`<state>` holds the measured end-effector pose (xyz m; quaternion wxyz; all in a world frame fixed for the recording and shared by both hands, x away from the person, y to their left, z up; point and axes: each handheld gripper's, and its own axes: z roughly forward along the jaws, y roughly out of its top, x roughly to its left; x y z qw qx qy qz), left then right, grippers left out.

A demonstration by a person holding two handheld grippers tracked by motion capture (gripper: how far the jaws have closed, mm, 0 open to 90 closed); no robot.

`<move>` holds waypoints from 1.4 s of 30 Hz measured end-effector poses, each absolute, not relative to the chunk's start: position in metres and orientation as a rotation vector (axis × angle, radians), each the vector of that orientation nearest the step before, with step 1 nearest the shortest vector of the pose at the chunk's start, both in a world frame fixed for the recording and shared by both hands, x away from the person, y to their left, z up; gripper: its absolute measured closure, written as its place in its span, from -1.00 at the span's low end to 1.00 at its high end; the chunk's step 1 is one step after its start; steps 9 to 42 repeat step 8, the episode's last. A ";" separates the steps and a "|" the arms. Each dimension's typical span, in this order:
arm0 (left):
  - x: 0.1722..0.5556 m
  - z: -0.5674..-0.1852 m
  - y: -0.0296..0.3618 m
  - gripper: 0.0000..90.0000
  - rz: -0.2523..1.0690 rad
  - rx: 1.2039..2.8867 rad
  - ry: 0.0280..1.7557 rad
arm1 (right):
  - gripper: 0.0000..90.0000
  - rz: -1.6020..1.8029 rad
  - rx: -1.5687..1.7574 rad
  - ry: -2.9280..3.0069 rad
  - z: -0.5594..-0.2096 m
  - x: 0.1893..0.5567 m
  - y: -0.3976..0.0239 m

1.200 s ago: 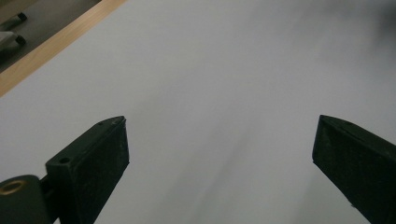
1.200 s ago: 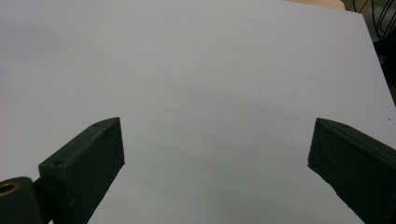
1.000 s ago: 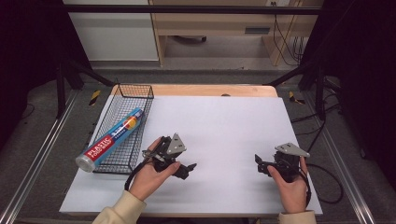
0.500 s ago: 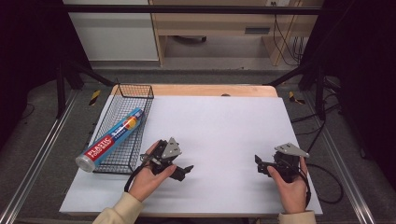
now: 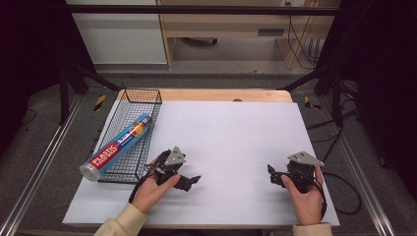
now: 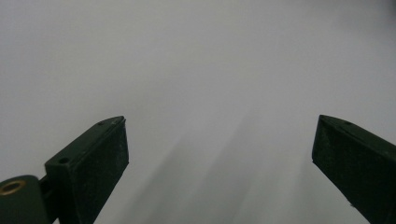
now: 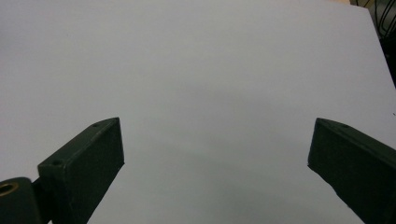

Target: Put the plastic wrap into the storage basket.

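My left gripper (image 5: 191, 181) lies low over the white table (image 5: 231, 132), just right of the wire basket, with its jaws pointing right. In the left gripper view the left gripper (image 6: 219, 154) is open, its jaws far apart over bare white surface. My right gripper (image 5: 271, 175) sits near the front right of the table, jaws pointing left. In the right gripper view the right gripper (image 7: 217, 154) is open too, with nothing between the jaws.
A black wire basket (image 5: 143, 91) stands at the table's left edge. A long blue and red plastic food wrap box (image 5: 118, 146) lies slanted in it, one end poking out over the near left rim. Cables (image 5: 344, 182) trail off the right side.
My left gripper has drawn slightly toward the person and down to the table. The right gripper has barely moved.
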<state>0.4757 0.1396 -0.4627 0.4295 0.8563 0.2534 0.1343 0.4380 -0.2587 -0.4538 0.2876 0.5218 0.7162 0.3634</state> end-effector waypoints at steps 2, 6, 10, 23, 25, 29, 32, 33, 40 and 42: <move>0.475 -0.462 0.141 -0.92 0.335 2.113 0.628 | -0.91 0.977 1.403 1.919 -0.456 0.439 -0.258; 0.472 -0.459 0.145 -0.91 0.390 2.112 0.611 | -0.91 0.981 1.424 1.932 -0.459 0.441 -0.256; 0.468 -0.456 0.146 -0.92 0.430 2.119 0.600 | -0.90 0.978 1.438 1.937 -0.461 0.442 -0.256; 0.468 -0.456 0.146 -0.92 0.430 2.119 0.600 | -0.90 0.978 1.438 1.937 -0.461 0.442 -0.256; 0.468 -0.456 0.146 -0.92 0.430 2.119 0.600 | -0.90 0.978 1.438 1.937 -0.461 0.442 -0.256; 0.468 -0.456 0.146 -0.92 0.430 2.119 0.600 | -0.90 0.978 1.438 1.937 -0.461 0.442 -0.256; 0.468 -0.456 0.146 -0.92 0.430 2.119 0.600 | -0.90 0.978 1.438 1.937 -0.461 0.442 -0.256; 0.468 -0.456 0.146 -0.92 0.430 2.119 0.600 | -0.90 0.978 1.438 1.937 -0.461 0.442 -0.256; 0.468 -0.456 0.146 -0.92 0.430 2.119 0.600 | -0.90 0.978 1.438 1.937 -0.461 0.442 -0.256; 0.468 -0.456 0.146 -0.92 0.430 2.119 0.600 | -0.90 0.978 1.438 1.937 -0.461 0.442 -0.256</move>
